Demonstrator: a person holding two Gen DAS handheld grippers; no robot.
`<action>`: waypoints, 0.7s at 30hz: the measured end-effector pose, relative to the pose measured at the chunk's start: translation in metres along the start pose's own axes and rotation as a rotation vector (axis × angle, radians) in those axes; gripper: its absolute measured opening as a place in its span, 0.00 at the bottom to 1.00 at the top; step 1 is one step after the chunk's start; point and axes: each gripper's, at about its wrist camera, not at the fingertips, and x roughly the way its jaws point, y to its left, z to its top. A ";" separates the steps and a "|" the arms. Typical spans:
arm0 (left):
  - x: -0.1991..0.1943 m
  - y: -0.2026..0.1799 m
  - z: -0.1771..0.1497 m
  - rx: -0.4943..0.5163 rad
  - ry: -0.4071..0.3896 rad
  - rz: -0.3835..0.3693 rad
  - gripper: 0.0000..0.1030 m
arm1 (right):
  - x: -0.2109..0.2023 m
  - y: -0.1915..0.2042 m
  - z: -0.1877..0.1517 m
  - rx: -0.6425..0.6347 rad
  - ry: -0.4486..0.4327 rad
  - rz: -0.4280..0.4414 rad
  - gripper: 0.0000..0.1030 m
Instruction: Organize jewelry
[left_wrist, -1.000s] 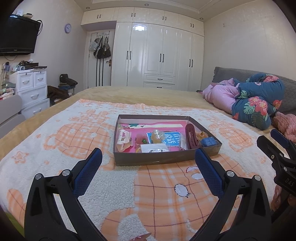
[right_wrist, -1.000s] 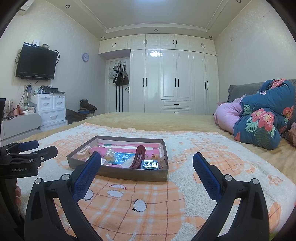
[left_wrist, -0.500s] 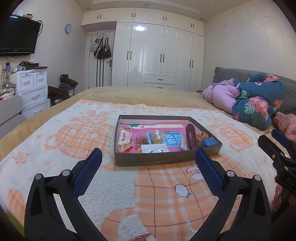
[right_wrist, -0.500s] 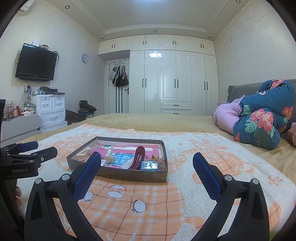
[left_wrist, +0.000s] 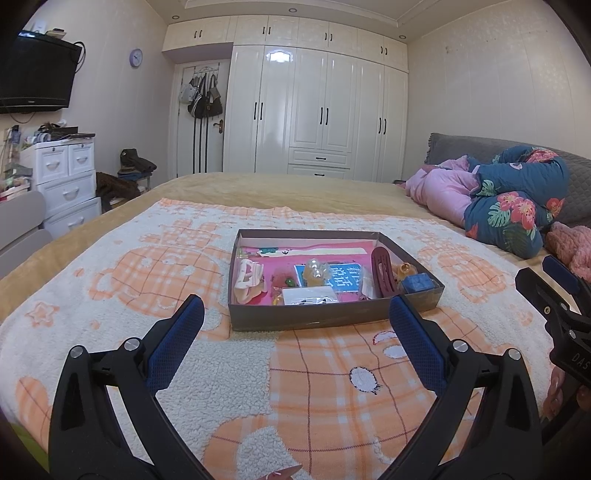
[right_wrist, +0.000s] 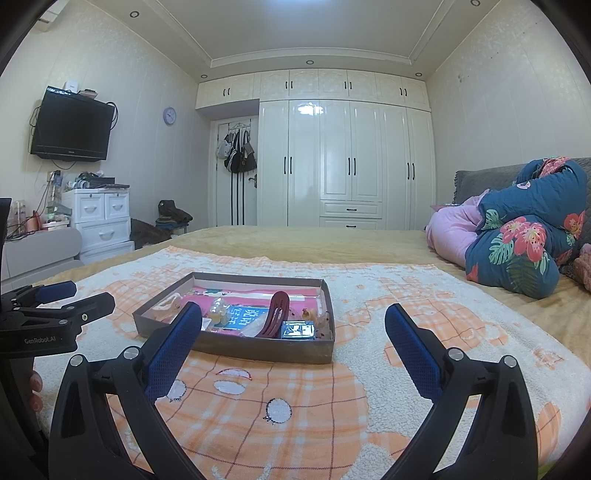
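A shallow brown cardboard box (left_wrist: 317, 320) (right_wrist: 258, 349) lies on the bed, holding small jewelry and accessories. Inside are a dark red hair claw (left_wrist: 383, 271) (right_wrist: 272, 313), a pale pink-white hair clip (left_wrist: 248, 275), a yellowish clear piece (left_wrist: 316, 272), a blue booklet (left_wrist: 345, 277), a small blue box (left_wrist: 418, 283) (right_wrist: 297, 328) and a clear bag (left_wrist: 309, 296). My left gripper (left_wrist: 295, 312) hovers open just short of the box's near wall. My right gripper (right_wrist: 293, 319) is open too, near the box's right front corner. Neither holds anything.
An orange-and-white fleece blanket (left_wrist: 184, 266) covers the bed. Rolled floral and pink quilts (left_wrist: 517, 206) lie at the right. White drawers (left_wrist: 62, 177) stand off the bed's left side, wardrobes (left_wrist: 317, 110) at the far wall. A person's fingers (right_wrist: 35, 384) hold the left gripper.
Both cameras have dipped and crept slightly closer to the box. Both grippers stay open and the box contents have not moved.
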 end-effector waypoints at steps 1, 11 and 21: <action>0.000 0.000 0.000 -0.001 0.001 -0.001 0.89 | 0.000 0.000 0.000 0.002 0.001 0.000 0.94; 0.000 0.000 0.000 -0.001 0.002 -0.002 0.89 | 0.001 -0.001 -0.001 -0.001 0.003 0.000 0.94; 0.000 0.000 0.000 -0.001 0.002 -0.002 0.89 | 0.002 0.000 -0.001 -0.001 0.007 0.001 0.94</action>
